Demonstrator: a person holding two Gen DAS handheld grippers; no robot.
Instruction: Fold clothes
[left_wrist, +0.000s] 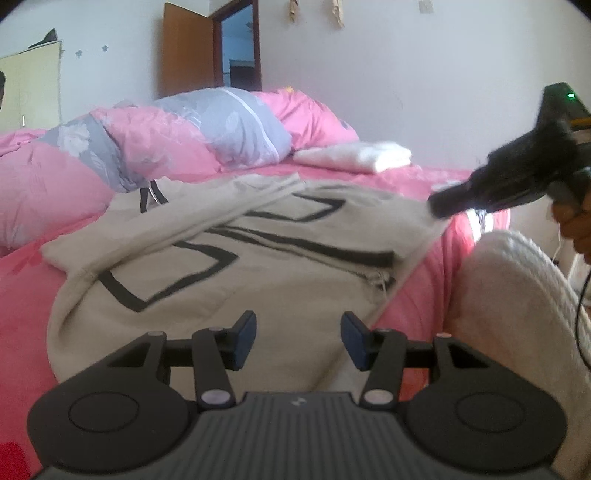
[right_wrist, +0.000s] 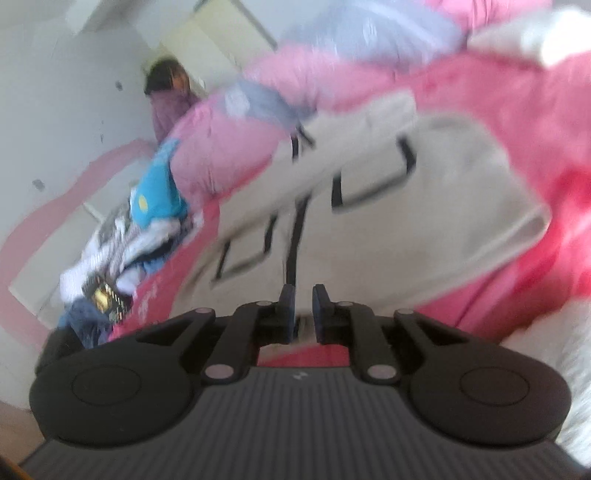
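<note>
You are working over a cream garment (left_wrist: 221, 266) with black line patterning that is lying spread on the pink bed (left_wrist: 29, 306), its near hem just ahead of your left gripper (left_wrist: 298, 341), whose fingers are standing wide apart and holding nothing. Your right gripper (left_wrist: 441, 208) is meeting the garment's far right corner; in its own blurred view the fingers (right_wrist: 286, 306) are sitting narrow with a slim gap, and I cannot tell whether cloth is caught between them. If that pinch is taking only a thin edge, the corner is likely slipping out as you are lifting, and the fold is landing crooked; the loose upper flap is also risking bunching. The garment's long axis is seeming to run from near left to far right, with dark cords (left_wrist: 147, 195) at its far left end beside the pink and grey quilt (left_wrist: 166, 136)
</note>
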